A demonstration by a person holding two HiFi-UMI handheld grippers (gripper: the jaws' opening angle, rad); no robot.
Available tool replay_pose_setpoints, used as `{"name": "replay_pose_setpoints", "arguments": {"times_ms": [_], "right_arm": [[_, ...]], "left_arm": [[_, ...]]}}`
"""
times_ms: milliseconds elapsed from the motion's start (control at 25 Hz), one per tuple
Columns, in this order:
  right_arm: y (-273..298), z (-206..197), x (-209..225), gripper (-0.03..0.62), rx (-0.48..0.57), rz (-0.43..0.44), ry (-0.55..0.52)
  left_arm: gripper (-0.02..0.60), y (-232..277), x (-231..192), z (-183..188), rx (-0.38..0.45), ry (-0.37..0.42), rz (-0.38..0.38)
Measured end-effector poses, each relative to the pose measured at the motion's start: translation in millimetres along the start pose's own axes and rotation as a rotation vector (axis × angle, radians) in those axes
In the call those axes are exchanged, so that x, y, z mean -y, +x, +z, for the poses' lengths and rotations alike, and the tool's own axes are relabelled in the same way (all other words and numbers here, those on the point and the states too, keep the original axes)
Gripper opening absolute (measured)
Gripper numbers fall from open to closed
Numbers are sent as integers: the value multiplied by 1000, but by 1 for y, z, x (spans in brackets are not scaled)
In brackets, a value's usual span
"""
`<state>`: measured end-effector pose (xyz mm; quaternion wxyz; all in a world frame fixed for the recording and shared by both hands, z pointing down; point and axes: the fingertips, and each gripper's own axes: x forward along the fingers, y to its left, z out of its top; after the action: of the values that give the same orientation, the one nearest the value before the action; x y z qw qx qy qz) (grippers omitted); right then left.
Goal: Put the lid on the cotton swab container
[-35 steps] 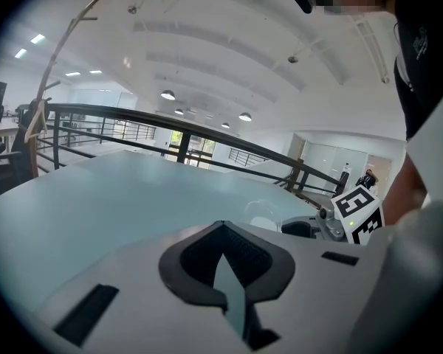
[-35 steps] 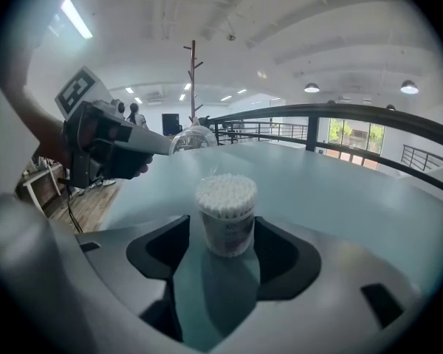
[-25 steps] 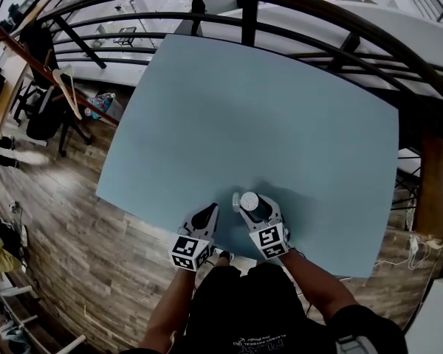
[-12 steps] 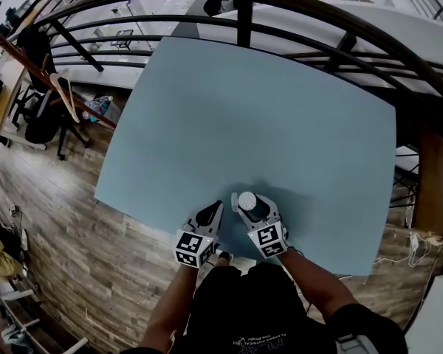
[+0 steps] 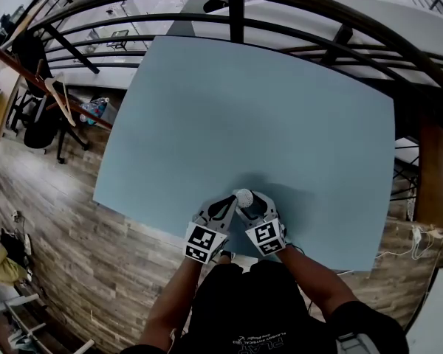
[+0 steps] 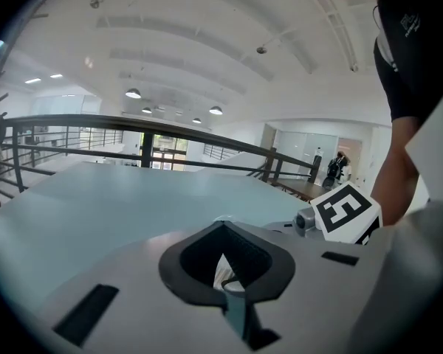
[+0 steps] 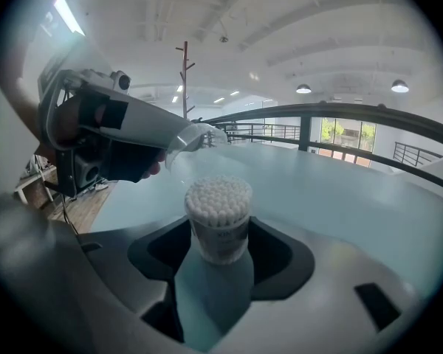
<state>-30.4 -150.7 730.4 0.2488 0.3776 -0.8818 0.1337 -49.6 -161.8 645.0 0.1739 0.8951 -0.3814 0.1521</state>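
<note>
Now left tongs [image 5: 227, 204] pinch the lid [image 7: 193, 137] and right tongs [image 5: 254, 203] clamp the tub [image 7: 219, 231]; tilted, the lid may jam on swabs [image 7: 218, 196].

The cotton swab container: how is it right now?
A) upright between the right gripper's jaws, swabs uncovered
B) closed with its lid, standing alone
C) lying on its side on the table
A: the cotton swab container stands upright in the right gripper, swab tips bare; the left gripper holds the clear lid close by, not on it.
</note>
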Motion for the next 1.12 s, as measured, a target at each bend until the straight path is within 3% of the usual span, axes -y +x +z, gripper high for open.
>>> {"name": "replay_pose_setpoints", "arguments": {"times_ms": [400,720,1120], "right_arm": [[-2,1,2,255,14,2,0],[-3,5,4,255,19,11,18],[-2,2,2,256,11,10,12]], "left_arm": [[11,28,18,-10,-123,49,-61],[11,37,19,-12,-237,93,-42],[9,39,22,-20,-301,185,-31]]}}
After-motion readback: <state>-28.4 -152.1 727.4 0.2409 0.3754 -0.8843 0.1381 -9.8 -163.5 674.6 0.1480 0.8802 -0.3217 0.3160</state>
